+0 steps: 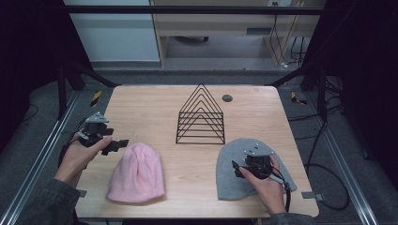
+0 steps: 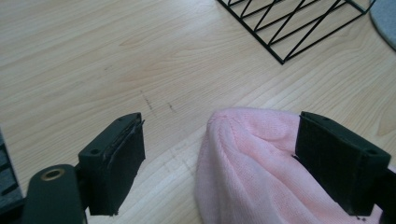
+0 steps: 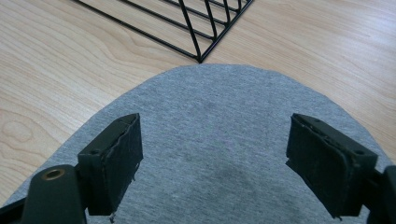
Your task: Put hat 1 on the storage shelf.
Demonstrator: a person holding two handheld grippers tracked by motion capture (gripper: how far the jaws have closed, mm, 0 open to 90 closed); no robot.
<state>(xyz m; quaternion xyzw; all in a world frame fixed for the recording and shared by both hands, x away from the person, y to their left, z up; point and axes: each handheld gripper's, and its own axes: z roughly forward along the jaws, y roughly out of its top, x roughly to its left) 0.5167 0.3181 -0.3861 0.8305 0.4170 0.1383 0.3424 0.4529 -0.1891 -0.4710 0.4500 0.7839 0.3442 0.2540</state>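
Lying under spread jaws: pink hat [image 2: 252, 163] below left gripper [image 2: 219, 158], grey hat [image 3: 224, 154] below right gripper [image 3: 215, 158]

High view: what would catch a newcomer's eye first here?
Two knitted hats lie on the near half of the wooden table: a pink hat at left and a grey hat at right. Behind them stands a black wire rack shaped like a triangle. The right tongs hover open above the grey hat.
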